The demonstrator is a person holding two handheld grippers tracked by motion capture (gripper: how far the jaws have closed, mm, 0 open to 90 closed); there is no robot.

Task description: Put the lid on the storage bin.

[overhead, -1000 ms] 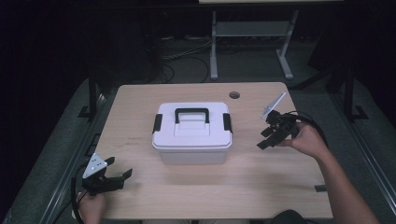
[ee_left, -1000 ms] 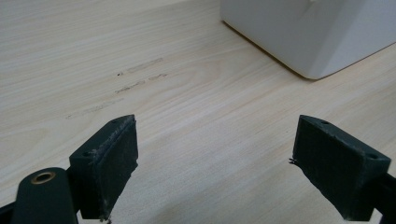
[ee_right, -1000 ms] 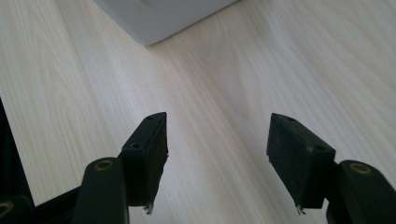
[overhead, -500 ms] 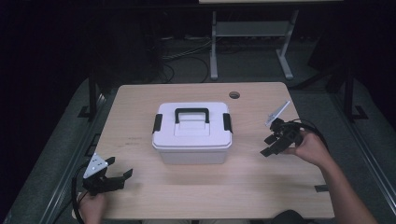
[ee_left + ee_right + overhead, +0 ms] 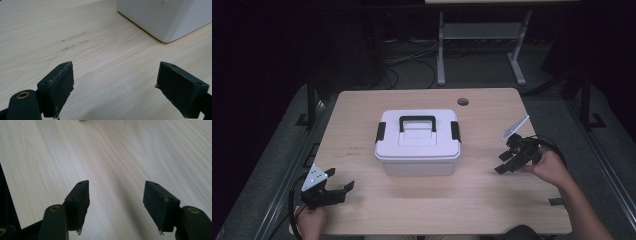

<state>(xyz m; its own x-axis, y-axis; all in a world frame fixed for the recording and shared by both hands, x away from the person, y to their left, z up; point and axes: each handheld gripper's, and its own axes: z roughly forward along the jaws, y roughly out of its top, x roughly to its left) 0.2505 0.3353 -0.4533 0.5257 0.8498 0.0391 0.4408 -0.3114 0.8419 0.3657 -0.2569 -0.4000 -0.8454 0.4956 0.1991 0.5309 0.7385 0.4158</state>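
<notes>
Your right hand-held gripper sits low over the desk, on the right side, with your hand wrapped around its back end. It points toward the left and a bit toward you, and its tips are close to the wood. Its two black jaws stand apart with nothing between them. In the right gripper view you see bare light wood under the gap between the black pads. Its grey three-cornered plate sticks up at the far end, and its cable loops round behind your hand. Your forearm comes in from the bottom right corner and lies across the edge of the desk.

Your left hand-held gripper is at the near left corner of the desk. Your left hand holds it from below, right at the desk's edge. It points to the right, toward the middle of the desk. Its jaws are wide apart too, and they hold nothing. In the left gripper view the pads stand far from each other over bare wood.

A white box with a black handle and black clips stands in the middle of the desk, shut. It sits between your two hands and well apart from both. In the left gripper view one corner of it shows at the top right.
</notes>
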